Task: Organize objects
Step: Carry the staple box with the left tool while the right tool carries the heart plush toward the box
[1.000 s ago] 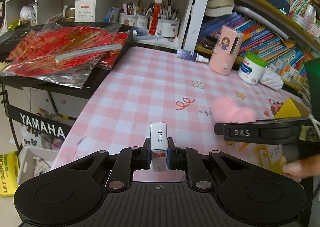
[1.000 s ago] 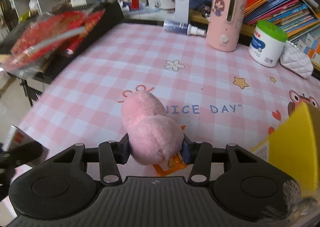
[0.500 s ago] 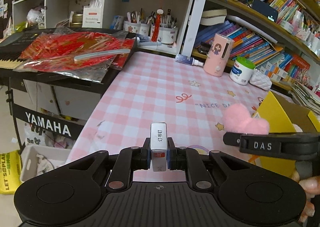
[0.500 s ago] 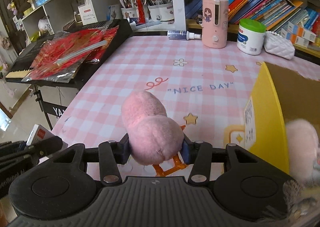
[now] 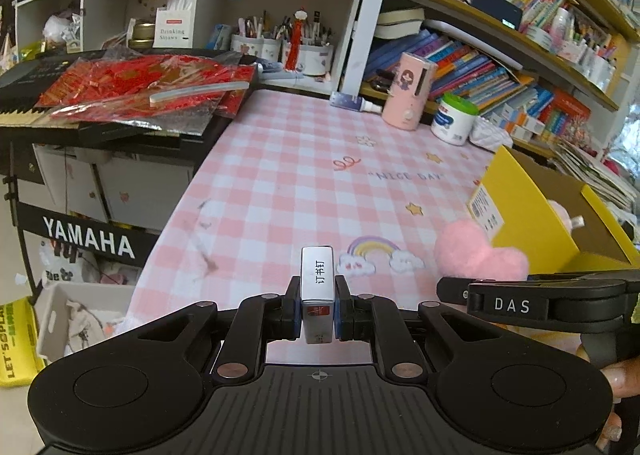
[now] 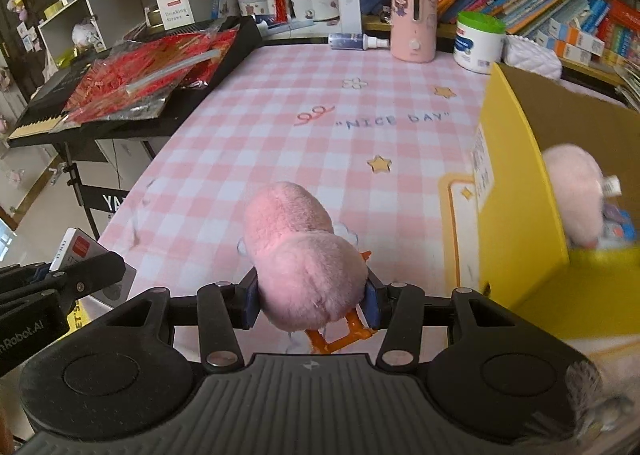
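My left gripper [image 5: 317, 313] is shut on a small silver staple box [image 5: 317, 281] with a red label, held above the near edge of the pink checked table [image 5: 304, 175]. The box also shows at the left of the right wrist view [image 6: 76, 251]. My right gripper [image 6: 312, 301] is shut on a pink plush heart [image 6: 300, 251], held above the table left of an open yellow cardboard box [image 6: 516, 191]. The heart [image 5: 476, 251] and the yellow box [image 5: 532, 215] also show in the left wrist view. Another pink plush [image 6: 576, 191] lies inside the yellow box.
A pink dispenser [image 6: 414, 17], a green-lidded white jar [image 6: 478, 41] and a small spray bottle [image 6: 356, 41] stand at the table's far edge before bookshelves. A Yamaha keyboard [image 5: 92, 115] with red foil packets lies left of the table.
Both grippers have risen and drawn back from the table with their loads. The yellow box and the plush inside it have come into view at the right.
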Motion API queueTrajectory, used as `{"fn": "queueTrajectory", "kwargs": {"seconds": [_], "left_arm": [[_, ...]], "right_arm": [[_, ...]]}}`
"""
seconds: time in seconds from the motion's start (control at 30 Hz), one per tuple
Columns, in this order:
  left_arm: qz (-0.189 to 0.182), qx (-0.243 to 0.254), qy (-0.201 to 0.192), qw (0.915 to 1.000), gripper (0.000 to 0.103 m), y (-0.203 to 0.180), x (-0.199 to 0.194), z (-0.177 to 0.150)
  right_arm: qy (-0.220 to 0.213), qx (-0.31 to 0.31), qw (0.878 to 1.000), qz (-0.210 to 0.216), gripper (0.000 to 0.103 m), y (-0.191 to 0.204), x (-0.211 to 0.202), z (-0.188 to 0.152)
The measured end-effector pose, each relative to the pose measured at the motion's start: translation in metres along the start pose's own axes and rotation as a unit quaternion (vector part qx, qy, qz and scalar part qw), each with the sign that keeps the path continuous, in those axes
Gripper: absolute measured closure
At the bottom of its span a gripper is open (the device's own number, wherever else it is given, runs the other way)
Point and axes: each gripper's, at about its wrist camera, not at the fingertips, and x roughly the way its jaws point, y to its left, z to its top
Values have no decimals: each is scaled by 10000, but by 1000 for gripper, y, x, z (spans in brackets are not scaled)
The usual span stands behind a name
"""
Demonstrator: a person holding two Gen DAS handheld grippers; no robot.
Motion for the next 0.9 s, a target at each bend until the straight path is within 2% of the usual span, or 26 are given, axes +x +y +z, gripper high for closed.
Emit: {"fn": "queueTrajectory", "kwargs": {"seconds": [0.53, 0.9], "left_arm": [[-253, 288, 172, 9991, 90, -1, -53, -56], [-654, 686, 224, 9952, 90, -26, -70, -74]], "right_arm": [[112, 424, 9989, -164, 58, 11, -48, -79], [26, 876, 9952, -427, 58, -4, -86, -120]]}}
